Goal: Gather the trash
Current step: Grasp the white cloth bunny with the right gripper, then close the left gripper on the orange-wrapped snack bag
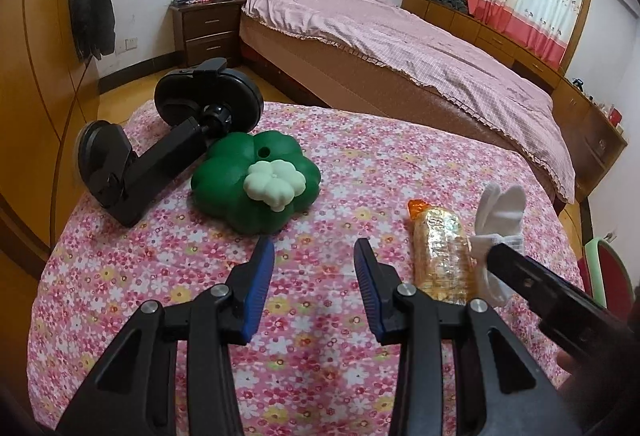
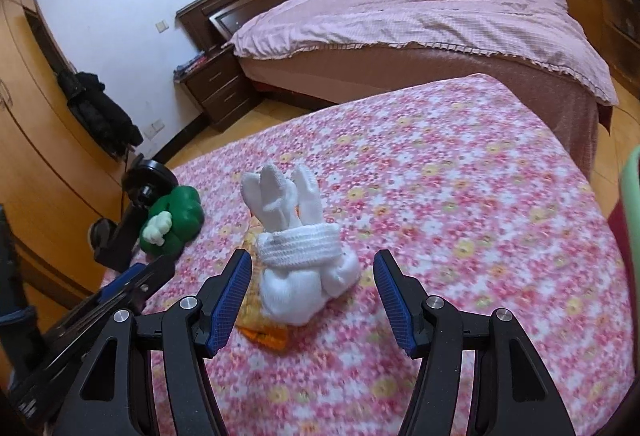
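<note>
A floral pink table (image 1: 320, 316) holds an orange clear snack wrapper (image 1: 440, 256) and a white rolled sock bundle (image 1: 502, 204) just right of it. My left gripper (image 1: 316, 252) is open and empty, hovering left of the wrapper. My right gripper (image 2: 312, 268) is open, with the sock bundle (image 2: 296, 248) between and just ahead of its fingertips. The wrapper (image 2: 260, 320) lies partly under the socks on their left side. The right gripper's finger (image 1: 532, 276) shows at the socks in the left wrist view.
A green clover-shaped box (image 1: 256, 180) with a pale clover knob and a black suction-cup mount (image 1: 168, 140) lie at the table's far left. A bed with a pink cover (image 1: 420, 48) stands behind. A wooden wardrobe (image 2: 32, 140) is to the left.
</note>
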`<control>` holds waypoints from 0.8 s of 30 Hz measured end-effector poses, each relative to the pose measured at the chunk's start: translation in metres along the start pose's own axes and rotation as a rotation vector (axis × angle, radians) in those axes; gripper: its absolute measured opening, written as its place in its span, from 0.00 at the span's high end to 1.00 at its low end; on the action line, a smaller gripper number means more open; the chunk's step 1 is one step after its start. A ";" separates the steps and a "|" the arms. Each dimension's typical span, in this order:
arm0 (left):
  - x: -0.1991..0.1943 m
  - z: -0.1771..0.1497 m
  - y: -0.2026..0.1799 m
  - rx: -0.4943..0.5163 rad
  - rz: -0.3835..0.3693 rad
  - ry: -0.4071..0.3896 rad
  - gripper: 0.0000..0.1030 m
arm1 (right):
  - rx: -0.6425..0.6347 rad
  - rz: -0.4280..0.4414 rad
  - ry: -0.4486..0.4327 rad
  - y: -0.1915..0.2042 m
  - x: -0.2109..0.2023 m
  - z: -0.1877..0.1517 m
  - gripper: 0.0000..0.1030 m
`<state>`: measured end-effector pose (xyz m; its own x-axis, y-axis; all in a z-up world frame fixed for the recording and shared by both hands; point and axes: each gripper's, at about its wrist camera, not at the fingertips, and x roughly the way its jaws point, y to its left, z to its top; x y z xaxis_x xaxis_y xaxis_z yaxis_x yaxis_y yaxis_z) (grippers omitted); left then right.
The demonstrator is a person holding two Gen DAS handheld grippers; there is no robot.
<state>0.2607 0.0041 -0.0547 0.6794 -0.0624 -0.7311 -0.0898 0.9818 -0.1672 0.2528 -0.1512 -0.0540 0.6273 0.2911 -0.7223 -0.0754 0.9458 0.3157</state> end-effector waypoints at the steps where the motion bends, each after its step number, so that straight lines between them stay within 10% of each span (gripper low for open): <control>1: 0.000 0.000 0.000 0.000 -0.003 -0.001 0.60 | 0.000 0.002 0.002 0.000 0.003 0.000 0.37; 8: 0.000 -0.001 -0.002 0.003 -0.022 -0.002 0.60 | -0.018 0.011 0.011 0.000 0.006 -0.001 0.68; 24: -0.005 -0.008 -0.033 0.061 -0.118 0.011 0.52 | 0.053 -0.031 -0.080 -0.041 -0.064 -0.013 0.72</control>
<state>0.2545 -0.0295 -0.0510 0.6748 -0.1800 -0.7157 0.0349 0.9765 -0.2127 0.2060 -0.2067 -0.0285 0.6890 0.2472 -0.6813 -0.0154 0.9448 0.3272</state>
